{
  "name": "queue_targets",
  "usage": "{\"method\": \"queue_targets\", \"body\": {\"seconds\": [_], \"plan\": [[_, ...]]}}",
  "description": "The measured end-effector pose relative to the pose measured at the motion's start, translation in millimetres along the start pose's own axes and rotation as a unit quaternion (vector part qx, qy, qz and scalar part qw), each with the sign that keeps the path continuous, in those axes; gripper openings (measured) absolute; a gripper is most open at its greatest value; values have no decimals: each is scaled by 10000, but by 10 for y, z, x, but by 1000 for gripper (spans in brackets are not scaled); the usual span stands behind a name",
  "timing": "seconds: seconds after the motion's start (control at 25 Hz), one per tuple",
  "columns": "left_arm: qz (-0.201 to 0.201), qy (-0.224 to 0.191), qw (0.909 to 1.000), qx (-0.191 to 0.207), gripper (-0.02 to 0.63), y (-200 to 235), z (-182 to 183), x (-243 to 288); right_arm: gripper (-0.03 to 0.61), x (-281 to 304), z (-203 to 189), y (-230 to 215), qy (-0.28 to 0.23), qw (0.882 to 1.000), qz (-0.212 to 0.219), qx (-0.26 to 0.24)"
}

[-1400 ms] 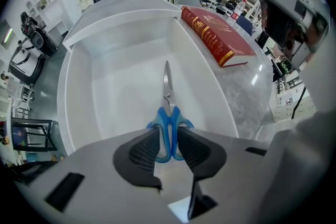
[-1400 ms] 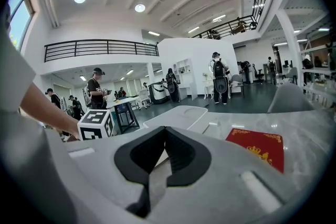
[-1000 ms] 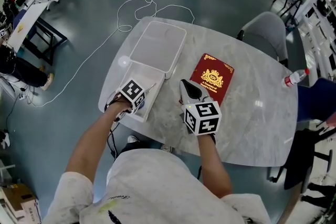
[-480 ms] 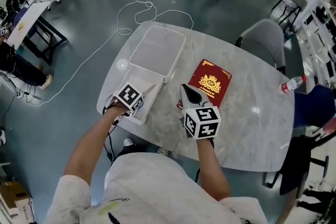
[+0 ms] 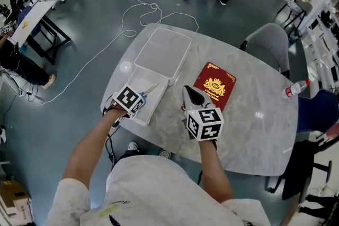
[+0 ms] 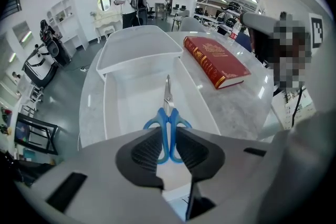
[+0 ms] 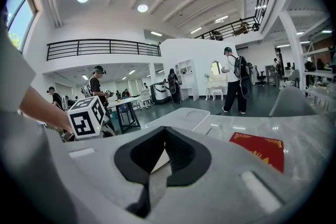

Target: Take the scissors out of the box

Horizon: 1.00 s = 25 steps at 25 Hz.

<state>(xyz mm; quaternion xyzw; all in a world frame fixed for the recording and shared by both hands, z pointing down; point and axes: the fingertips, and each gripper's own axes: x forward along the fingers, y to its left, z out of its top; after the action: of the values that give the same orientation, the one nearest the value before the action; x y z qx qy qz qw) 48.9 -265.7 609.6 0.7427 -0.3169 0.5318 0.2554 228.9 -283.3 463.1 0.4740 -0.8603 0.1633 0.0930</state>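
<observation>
Red book (image 5: 214,86) on marble table (image 5: 254,124); perhaps a bottle (image 5: 296,88).

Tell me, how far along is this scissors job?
Done: the lid is off, lying beyond the open box. In hand: the left gripper is clamped on the blue handles of the scissors, blades pointing out over the box. Left: carry them clear of the box and set them on the table. The right gripper is shut and empty beside the red book.

Table (image 5: 254,119): box (image 5: 158,103), probable lid (image 5: 161,50), red book (image 5: 214,84).
</observation>
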Motion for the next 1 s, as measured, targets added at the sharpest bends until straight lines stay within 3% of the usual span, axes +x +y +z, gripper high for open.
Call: {"method": "queue_targets", "body": {"seconds": [0.56, 1.0], "plan": [[145, -909, 9956, 187, 80, 127, 101, -475, 5, 50, 94, 196, -31, 9999, -156, -51], [239, -1957, 9797, 353, 80, 254, 272, -994, 6, 55, 177, 462, -96, 9990, -426, -137]]}}
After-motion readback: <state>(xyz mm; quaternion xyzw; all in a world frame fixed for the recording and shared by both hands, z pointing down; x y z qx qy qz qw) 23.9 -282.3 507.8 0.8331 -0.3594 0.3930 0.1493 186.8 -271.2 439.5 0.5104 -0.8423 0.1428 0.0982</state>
